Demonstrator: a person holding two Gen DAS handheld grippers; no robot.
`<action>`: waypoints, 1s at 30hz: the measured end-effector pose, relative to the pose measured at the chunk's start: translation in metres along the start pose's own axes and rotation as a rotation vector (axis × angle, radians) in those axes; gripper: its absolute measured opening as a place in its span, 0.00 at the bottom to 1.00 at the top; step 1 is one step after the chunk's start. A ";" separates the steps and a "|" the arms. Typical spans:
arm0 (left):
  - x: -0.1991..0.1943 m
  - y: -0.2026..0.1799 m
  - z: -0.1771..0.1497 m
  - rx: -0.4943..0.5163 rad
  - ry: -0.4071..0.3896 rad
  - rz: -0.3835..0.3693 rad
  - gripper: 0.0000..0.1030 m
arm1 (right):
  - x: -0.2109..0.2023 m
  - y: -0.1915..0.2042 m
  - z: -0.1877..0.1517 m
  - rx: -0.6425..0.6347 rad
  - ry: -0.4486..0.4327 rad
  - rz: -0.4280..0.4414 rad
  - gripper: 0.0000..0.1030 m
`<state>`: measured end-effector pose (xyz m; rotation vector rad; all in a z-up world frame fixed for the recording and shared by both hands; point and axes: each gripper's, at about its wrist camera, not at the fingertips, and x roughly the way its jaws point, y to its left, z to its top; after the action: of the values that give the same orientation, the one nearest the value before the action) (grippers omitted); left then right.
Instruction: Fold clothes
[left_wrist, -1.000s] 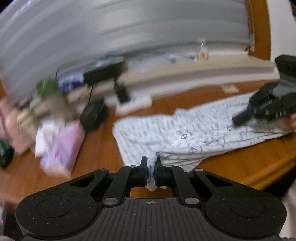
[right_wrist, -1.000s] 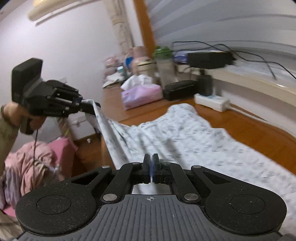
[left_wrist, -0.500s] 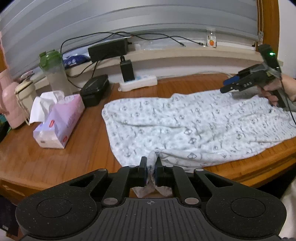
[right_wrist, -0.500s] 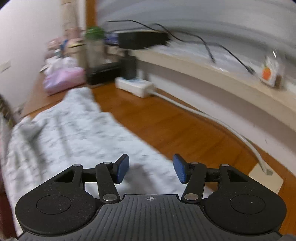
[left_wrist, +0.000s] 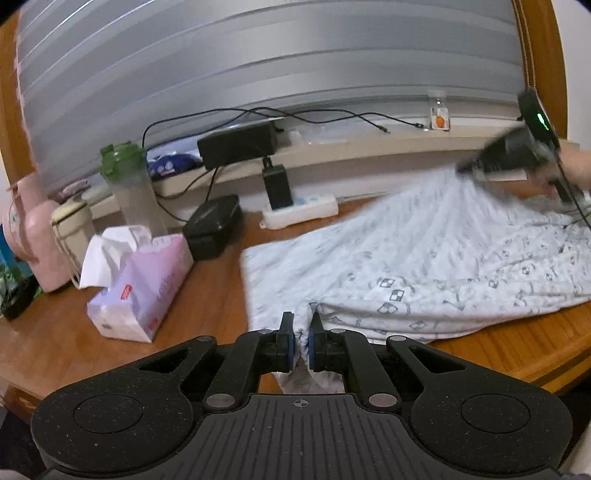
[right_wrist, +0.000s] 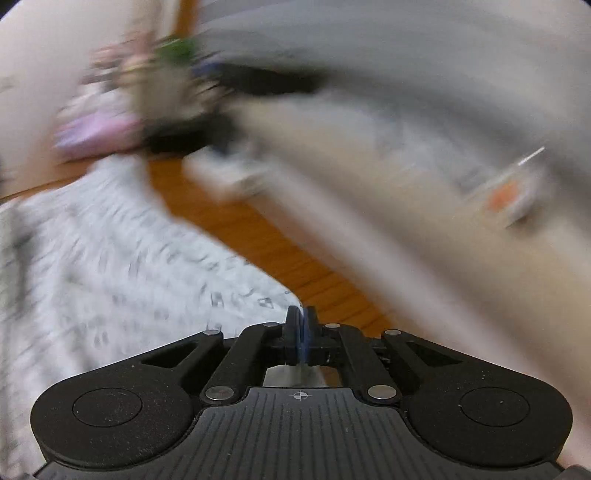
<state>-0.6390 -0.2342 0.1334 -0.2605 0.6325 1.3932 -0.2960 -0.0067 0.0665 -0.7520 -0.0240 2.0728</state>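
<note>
left gripper (left_wrist: 302, 334) clamped on a bunched fold of the cloth (left_wrist: 436, 258), blue pads nearly together with fabric squeezed between and hanging below. cloth pale, small dark print, spread over the right half of the table (left_wrist: 207, 299), near edge hanging past the front by the left gripper. far right corner drawn up into a peak toward the right gripper (left_wrist: 471, 170), seen blurred from the left wrist view, held by a hand (left_wrist: 570, 171). from its own wrist view, right gripper (right_wrist: 302, 328) pressed together, pads meeting on a thin edge of cloth (right_wrist: 122, 254) at the tips, a strip showing below the pads too; having just snapped closed from a wide gap. that view heavily smeared. on the table left of the cloth: tissue box (left_wrist: 142, 284) with a sheet pulled up, black case (left_wrist: 212, 225) behind it, clear bottle with green lid (left_wrist: 131, 184), pink jug (left_wrist: 31, 236) at the far left. power strip (left_wrist: 301, 212) against the back with a black plug in it; black adapter (left_wrist: 238, 144) and cables on the ledge above, small jar (left_wrist: 439, 114) farther right. grey blinds (left_wrist: 258, 62) behind.
</note>
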 end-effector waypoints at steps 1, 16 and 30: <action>0.003 0.001 -0.002 0.004 0.011 0.001 0.07 | -0.002 -0.010 0.007 -0.002 -0.010 -0.057 0.02; 0.013 0.023 -0.003 -0.072 0.105 -0.056 0.54 | -0.065 -0.013 -0.037 0.041 0.086 0.116 0.45; 0.026 0.007 0.038 -0.068 0.057 -0.049 0.67 | -0.169 -0.073 -0.098 0.100 0.117 0.005 0.55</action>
<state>-0.6344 -0.1909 0.1511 -0.3684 0.6221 1.3660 -0.1212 -0.1175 0.0923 -0.8113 0.1462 2.0157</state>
